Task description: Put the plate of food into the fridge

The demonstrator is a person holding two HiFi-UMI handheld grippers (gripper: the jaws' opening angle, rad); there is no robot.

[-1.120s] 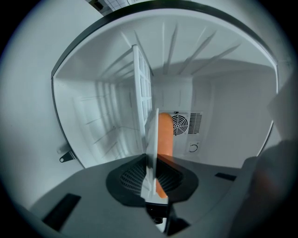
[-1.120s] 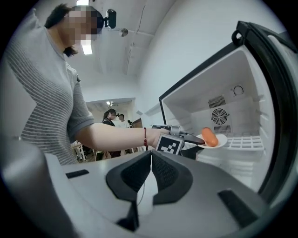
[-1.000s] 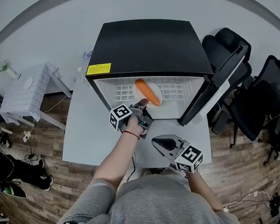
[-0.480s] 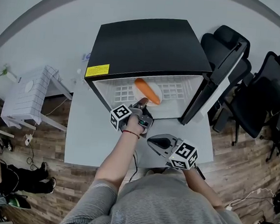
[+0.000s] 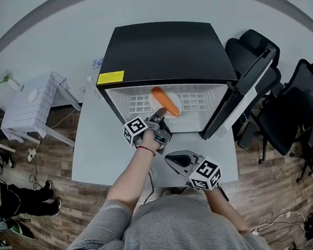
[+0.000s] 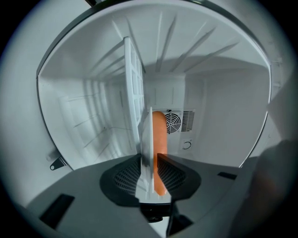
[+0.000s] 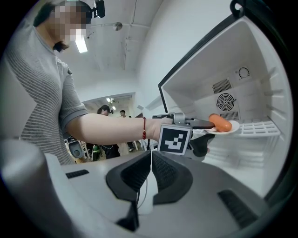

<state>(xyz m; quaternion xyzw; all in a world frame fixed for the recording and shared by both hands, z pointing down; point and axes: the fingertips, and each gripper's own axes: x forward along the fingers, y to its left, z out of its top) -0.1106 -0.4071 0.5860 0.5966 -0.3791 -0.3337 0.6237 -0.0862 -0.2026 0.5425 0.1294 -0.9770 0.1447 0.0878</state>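
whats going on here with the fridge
A person is putting a plate with a sausage into the open fridge. The left gripper has the plate's rim between its jaws at the wire shelf, and the jaws are opening to let go. The right gripper is shut, empty, outside the fridge.

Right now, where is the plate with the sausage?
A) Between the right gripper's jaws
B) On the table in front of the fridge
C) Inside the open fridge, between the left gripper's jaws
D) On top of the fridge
C: the left gripper view shows the plate with the sausage edge-on between the opening jaws of the left gripper, inside the fridge; the right gripper has its jaws together on nothing.
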